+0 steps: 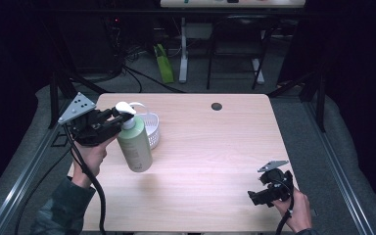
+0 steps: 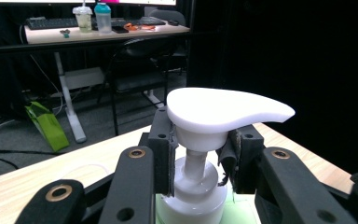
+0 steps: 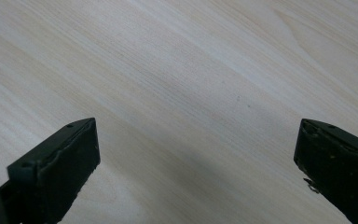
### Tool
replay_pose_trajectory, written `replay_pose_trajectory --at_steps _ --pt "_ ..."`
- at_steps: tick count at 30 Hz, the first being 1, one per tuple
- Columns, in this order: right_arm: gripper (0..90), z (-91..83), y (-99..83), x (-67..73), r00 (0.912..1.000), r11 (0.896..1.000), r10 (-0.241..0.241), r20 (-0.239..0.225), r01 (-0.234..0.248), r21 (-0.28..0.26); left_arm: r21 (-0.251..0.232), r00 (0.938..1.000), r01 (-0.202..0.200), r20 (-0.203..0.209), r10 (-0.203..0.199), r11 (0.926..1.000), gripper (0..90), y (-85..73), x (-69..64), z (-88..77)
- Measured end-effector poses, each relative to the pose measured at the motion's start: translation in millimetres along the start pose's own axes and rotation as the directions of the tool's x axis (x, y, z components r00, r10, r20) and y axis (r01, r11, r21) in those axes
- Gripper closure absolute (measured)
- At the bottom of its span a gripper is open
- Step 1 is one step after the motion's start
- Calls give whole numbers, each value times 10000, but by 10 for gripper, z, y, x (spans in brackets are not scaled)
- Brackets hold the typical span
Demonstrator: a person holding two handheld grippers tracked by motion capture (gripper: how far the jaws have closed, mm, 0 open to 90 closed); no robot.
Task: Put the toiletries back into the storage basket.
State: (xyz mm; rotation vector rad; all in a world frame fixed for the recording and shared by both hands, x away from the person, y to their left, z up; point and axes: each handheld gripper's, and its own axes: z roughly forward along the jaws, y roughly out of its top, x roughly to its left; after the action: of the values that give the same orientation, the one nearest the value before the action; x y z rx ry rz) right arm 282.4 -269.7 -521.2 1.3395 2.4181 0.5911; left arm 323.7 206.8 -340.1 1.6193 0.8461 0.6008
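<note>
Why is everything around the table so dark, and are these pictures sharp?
High view: light falls on the table, the room behind stays dim; the bottle casts a soft shadow. Left gripper view: the pump is sharp, the background desk hazier. Right gripper view: wood grain is clear, the near black fingers slightly soft.

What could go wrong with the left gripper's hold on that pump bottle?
1. The left gripper clamps the green pump bottle only at the thin white pump neck, under the pump head. The heavy body hangs tilted below, so it may swing or slip.
2. The white basket sits right behind the bottle; a swing could knock it.
3. The right gripper rests open, far across the table, too distant to steady anything.
</note>
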Motion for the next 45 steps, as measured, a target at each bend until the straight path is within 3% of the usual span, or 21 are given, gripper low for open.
replay_pose_trajectory --at_steps 22,45 --pt "0 7 -2 -1 10000 10000 -45 -4 45 12 -507 9991 85 -414 -106 9987 677 209 147 -48" --pt "0 28 3 5 9998 9998 -188 -77 189 64 -800 9979 391 -476 -430 9960 677 386 289 -8"
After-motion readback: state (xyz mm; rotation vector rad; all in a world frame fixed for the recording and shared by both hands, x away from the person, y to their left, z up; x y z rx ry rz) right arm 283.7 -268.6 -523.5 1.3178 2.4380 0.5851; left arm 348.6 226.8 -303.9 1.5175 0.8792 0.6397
